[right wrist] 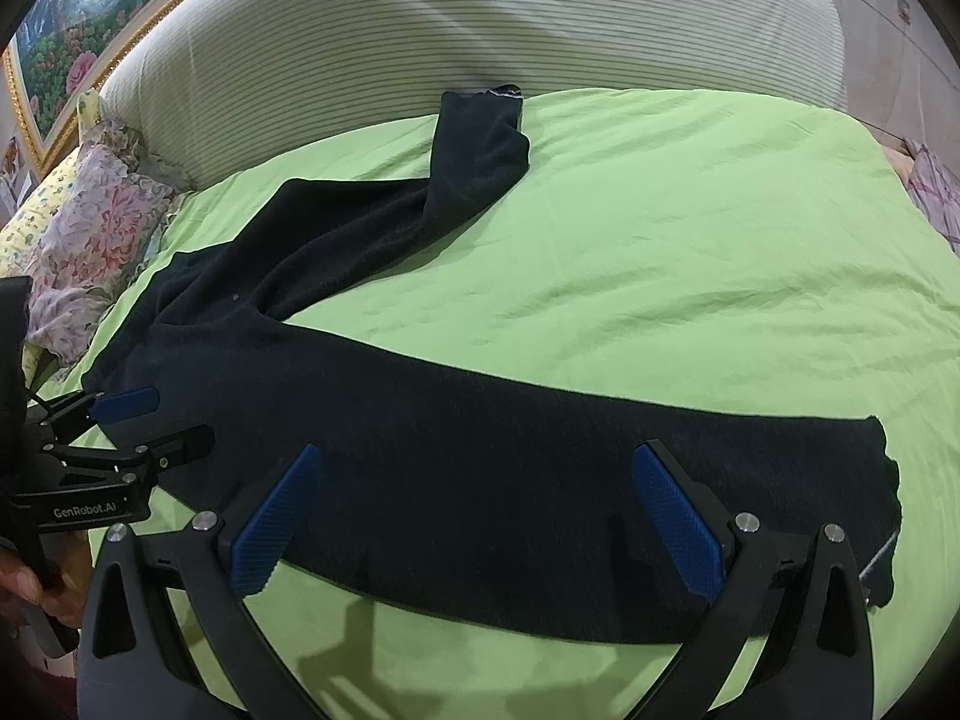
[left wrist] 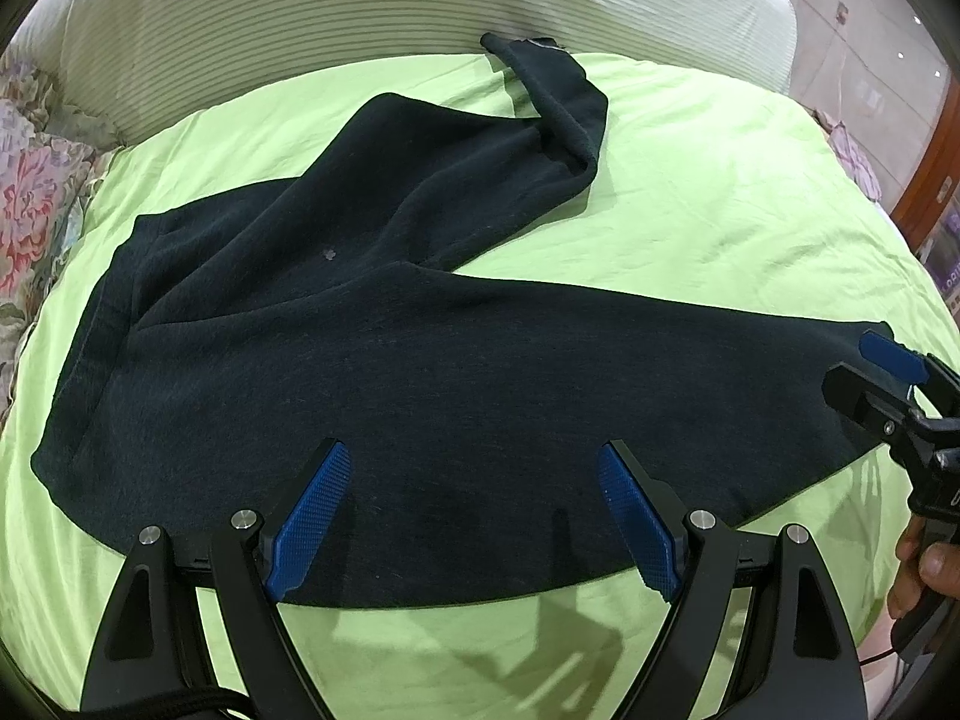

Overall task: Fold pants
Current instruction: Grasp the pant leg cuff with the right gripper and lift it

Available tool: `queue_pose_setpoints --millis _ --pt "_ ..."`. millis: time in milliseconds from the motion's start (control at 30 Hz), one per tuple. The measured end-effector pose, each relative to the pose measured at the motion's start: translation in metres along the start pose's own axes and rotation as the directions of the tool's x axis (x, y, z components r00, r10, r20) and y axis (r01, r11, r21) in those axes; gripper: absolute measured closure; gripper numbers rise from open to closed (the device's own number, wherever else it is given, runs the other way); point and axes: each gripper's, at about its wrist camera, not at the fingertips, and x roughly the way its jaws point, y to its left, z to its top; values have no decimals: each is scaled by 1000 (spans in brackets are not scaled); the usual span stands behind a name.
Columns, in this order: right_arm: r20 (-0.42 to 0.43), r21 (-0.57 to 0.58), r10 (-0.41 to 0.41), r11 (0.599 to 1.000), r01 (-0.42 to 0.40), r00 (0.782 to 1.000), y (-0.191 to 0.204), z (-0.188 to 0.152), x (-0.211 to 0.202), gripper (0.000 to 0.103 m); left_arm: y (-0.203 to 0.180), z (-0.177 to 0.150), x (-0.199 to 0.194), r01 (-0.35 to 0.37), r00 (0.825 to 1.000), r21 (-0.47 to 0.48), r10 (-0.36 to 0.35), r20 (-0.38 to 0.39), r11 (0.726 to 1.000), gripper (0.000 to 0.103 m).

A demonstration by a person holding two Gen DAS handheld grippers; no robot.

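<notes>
Right wrist view: "GenRobot.AI" on left gripper [right wrist: 153, 423] beside pants [right wrist: 480, 468].

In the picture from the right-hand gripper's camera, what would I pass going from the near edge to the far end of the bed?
Right gripper, open → near pant leg lying flat → bare green sheet → far pant leg's hem → striped headboard.

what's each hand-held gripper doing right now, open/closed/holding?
Left hand-held gripper: open, empty, fingers spread above the dark pants.
Right hand-held gripper: open, empty, over the near leg of the pants.
</notes>
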Motion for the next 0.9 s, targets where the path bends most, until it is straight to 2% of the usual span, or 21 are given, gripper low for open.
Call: queue_pose_setpoints --millis 167,400,700,900 --pt "1 4 12 1000 -12 1000 1 18 7 0 8 10 -2 3 1000 -25 -3 4 1000 18" --pt "27 -10 28 1000 -27 999 6 59 21 0 26 41 -1 -4 1000 -68 5 15 998 18" --pt "51 6 54 999 -54 997 14 136 53 0 45 95 14 -13 1000 -84 15 26 996 17" --pt "36 -9 43 999 -42 998 24 189 93 2 59 132 32 -18 1000 -97 20 21 995 17"
